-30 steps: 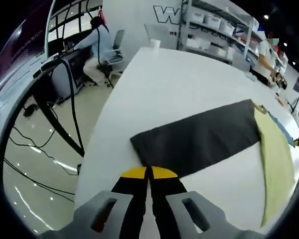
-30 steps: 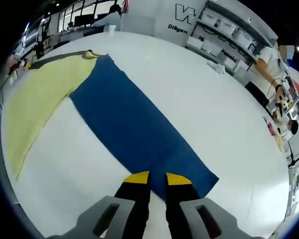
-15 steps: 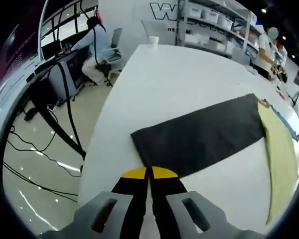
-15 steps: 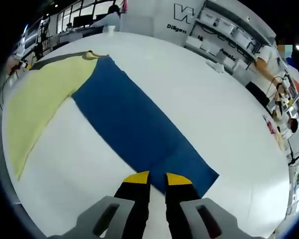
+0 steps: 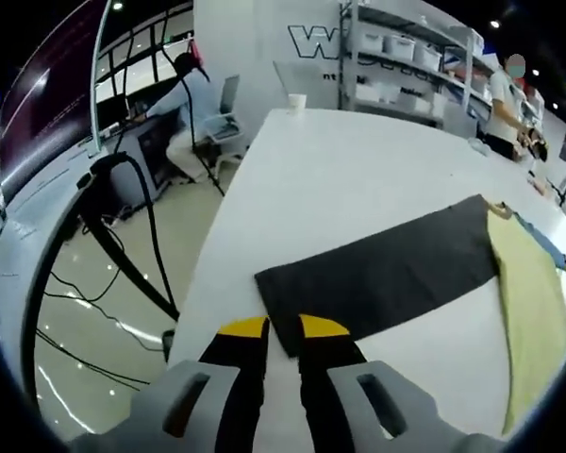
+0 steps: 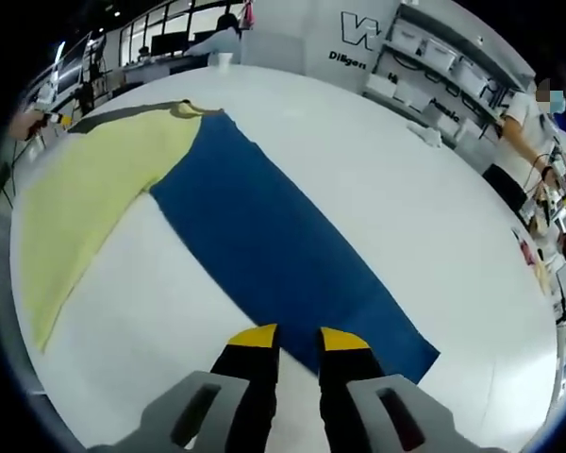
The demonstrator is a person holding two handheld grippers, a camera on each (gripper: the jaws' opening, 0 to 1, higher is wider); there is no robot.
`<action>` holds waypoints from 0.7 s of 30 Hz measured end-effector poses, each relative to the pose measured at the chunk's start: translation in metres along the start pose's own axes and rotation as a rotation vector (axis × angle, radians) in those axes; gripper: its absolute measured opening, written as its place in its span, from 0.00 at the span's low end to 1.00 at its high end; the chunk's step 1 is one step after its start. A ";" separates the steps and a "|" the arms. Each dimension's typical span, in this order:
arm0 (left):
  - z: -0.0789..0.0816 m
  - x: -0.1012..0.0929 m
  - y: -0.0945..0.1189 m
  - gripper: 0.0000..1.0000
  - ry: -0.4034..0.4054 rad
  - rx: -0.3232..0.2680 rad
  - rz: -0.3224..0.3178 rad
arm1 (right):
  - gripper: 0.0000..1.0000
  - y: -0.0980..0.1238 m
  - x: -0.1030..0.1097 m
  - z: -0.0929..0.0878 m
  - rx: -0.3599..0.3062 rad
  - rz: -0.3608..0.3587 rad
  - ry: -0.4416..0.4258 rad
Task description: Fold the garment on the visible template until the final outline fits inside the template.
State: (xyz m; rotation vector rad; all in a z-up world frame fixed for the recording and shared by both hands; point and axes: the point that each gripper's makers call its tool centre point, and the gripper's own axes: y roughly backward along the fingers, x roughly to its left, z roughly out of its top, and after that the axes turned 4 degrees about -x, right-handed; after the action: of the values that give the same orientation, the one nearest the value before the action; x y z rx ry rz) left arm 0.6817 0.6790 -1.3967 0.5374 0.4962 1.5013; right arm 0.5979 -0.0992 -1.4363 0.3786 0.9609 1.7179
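left gripper (image 5: 283, 327): jaws parted, astride the near end of the dark grey sleeve (image 5: 387, 274), nothing gripped | right gripper (image 6: 298, 335): jaws parted over the near end of the blue sleeve (image 6: 274, 255) | garment: flat on white table (image 5: 349, 175), yellow body (image 6: 94, 198) between sleeves | far: shelves (image 5: 410, 47), seated person (image 5: 193, 99)

White shelving (image 5: 406, 57) lines the wall; cables (image 5: 85, 311) cross the glossy floor (image 5: 66, 377).

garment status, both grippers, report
Left gripper open at the dark sleeve end. Right gripper open at the blue sleeve end. Yellow body flat on the white table, unfolded. Nothing in the way.
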 end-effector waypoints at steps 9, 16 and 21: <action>-0.012 -0.046 0.016 0.09 -0.016 -0.012 -0.121 | 0.09 -0.008 -0.002 0.005 -0.013 0.011 0.004; -0.023 -0.108 0.032 0.08 -0.082 0.009 -0.291 | 0.05 -0.004 -0.005 0.011 -0.048 0.006 -0.022; -0.036 -0.152 0.045 0.10 -0.124 0.036 -0.397 | 0.10 -0.008 -0.013 0.012 -0.047 -0.019 -0.035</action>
State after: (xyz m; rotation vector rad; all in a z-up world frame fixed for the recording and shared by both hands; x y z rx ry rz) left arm 0.6217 0.5278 -1.4004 0.5216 0.5011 1.0757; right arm 0.6160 -0.1059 -1.4326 0.3668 0.8941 1.7083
